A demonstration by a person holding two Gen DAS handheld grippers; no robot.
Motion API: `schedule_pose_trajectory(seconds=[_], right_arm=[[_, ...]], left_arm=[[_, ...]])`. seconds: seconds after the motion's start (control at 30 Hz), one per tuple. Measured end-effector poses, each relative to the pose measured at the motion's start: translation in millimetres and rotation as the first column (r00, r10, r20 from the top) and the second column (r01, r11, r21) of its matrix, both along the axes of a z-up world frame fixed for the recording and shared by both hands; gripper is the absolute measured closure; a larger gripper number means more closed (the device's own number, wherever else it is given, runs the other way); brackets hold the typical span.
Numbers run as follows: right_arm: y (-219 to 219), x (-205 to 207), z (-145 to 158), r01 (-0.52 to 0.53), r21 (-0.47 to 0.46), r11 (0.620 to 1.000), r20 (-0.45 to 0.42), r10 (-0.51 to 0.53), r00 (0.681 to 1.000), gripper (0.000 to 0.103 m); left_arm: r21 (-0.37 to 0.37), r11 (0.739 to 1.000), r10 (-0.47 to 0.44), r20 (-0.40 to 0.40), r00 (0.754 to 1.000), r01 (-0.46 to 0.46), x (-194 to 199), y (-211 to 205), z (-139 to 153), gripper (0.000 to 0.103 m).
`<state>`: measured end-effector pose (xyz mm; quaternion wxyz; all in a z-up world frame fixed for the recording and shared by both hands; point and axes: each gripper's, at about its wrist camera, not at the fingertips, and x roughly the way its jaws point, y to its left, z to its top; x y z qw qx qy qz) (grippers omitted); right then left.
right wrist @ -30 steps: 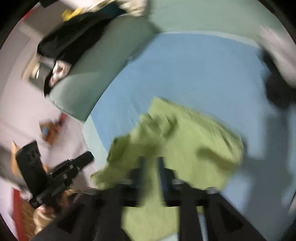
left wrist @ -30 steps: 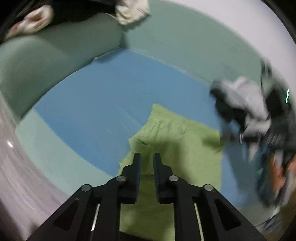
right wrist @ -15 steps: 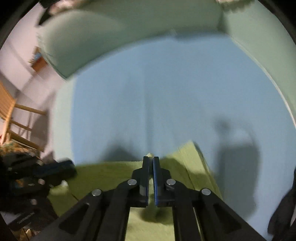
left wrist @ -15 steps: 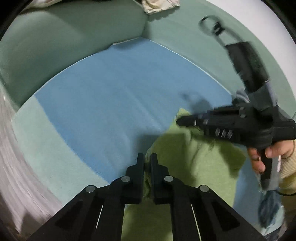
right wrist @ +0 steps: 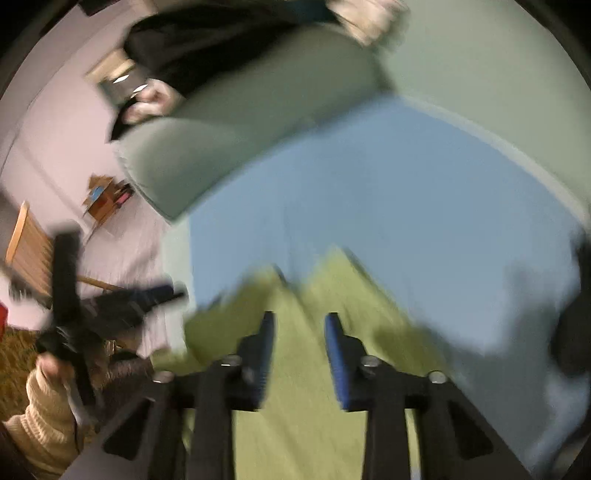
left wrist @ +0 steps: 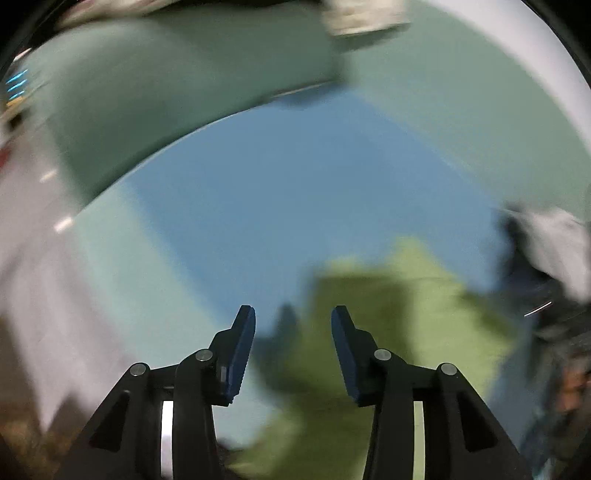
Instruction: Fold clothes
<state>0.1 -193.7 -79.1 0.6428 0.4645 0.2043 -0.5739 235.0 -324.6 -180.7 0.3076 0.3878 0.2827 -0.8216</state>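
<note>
Both grippers have their fingers spread apart, and nothing is held between them. In the left wrist view, the left gripper hangs above the near edge of the couch seat, with its blue pads facing each other across a wide gap. Under it and a little to the right lies the green garment, blurred, spread on the blue cover; a dark shadow falls on its middle part. The garment's left edge lies under the gap between the fingers, and the left finger is over the pale green seat edge, not over the cloth.

In the right wrist view, the right gripper is directly over the same green garment, which fills the space below and between its fingers. The far edge of the garment shows two points with a notch between them, lying on the blue cover. At the left of this view, the left gripper appears as a dark blurred shape, held by a hand in a cream knitted sleeve.

Farther away, a heap of grey and dark clothes lies at the right side of the seat, near the garment. Behind the blue cover rise the green couch armrest and backrest. Some pale cloth rests on top, where the two meet.
</note>
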Motion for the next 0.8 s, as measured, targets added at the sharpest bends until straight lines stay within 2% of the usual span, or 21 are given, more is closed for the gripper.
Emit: schedule_pose_trajectory(seconds=[0.07,0.1,0.13,0.17,0.2,0.23,0.3,0.33,0.37,0.4,0.5,0.57,0.63,0.67,0.73,0.8], right_arm=[[30.0,-24.5,-25.8,0.128,0.063,0.99,0.034,-0.13,0.991,0.084],[40.5,-38.6,-36.5,0.194,0.093,0.977,0.051,-0.199,0.979,0.085],[53.4,-56.6,-52.1,0.266,0.137,0.954,0.05,-0.275,0.96,0.088],[60.7,-69.7,-64.1,0.315,0.159,0.936,0.03,-0.323,0.946,0.092],[66.5,-82.1,-72.8,0.341,0.15,0.928,0.064,-0.353,0.933,0.103],[72.2,-94.0,-80.7,0.368,0.142,0.919,0.096,-0.383,0.919,0.103],[79.2,-107.7,-76.3,0.455,0.121,0.882,0.105,-0.467,0.878,0.103],[82.6,-114.1,-73.7,0.496,0.111,0.861,0.107,-0.507,0.855,0.096],[84.3,-114.4,-67.4,0.52,0.095,0.849,0.063,-0.527,0.848,0.093],[86.2,-114.6,-60.9,0.542,0.078,0.837,0.024,-0.545,0.838,0.093],[104.5,-101.9,-35.1,0.509,0.011,0.861,0.08,-0.508,0.857,0.091],[112.6,-80.1,-21.7,0.442,-0.024,0.897,0.1,-0.438,0.894,0.089],[111.0,-60.2,-19.2,0.345,-0.019,0.938,0.067,-0.343,0.937,0.086],[102.3,-51.1,-19.5,0.31,-0.009,0.951,0.038,-0.309,0.95,0.086],[79.0,-35.2,-25.0,0.248,0.008,0.969,0.001,-0.248,0.969,0.086],[46.1,-19.9,-31.0,0.198,0.016,0.98,0.034,-0.199,0.979,0.086]], left_arm=[[-0.009,0.991,-0.134,-0.011,0.991,0.134,-36.7,15.7,4.3,0.071],[0.011,0.98,-0.198,0.001,0.98,0.198,-58.2,22.7,-0.7,0.075],[0.043,0.974,-0.226,0.034,0.974,0.224,-77.4,24.3,-11.7,0.077],[0.053,0.977,-0.212,0.097,0.973,0.207,-93.6,22.2,-27.4,0.079],[0.054,0.982,-0.186,0.168,0.968,0.18,-109.1,19.4,-44.1,0.082],[0.052,0.987,-0.158,0.191,0.969,0.151,-117.8,11.8,-56.9,0.082],[0.08,0.994,-0.084,0.097,0.992,0.076,-116.3,-8.2,-58.6,0.082],[0.1,0.995,-0.02,0.061,0.998,0.014,-110.7,-18.8,-54.6,0.082],[0.097,0.994,0.045,0.043,0.998,-0.049,-102.6,-26.8,-49.1,0.082],[0.099,0.992,0.073,0.027,0.997,-0.076,-92.4,-29.2,-43.5,0.082],[0.117,0.986,0.122,-0.026,0.992,-0.118,-60.3,-31.8,-26.9,0.082],[0.135,0.99,0.048,-0.02,0.999,-0.045,-44.9,-15.2,-11.3,0.082],[0.108,0.994,-0.033,0.035,0.999,0.029,-35.9,10.1,1.4,0.082],[0.111,0.992,-0.064,0.067,0.996,0.056,-29.7,24.2,4.2,0.082],[0.16,0.985,-0.086,0.081,0.993,0.072,-16.5,37.1,0.5,0.082],[0.177,0.981,-0.094,0.077,0.993,0.079,3.7,52.6,-8.8,0.082]])
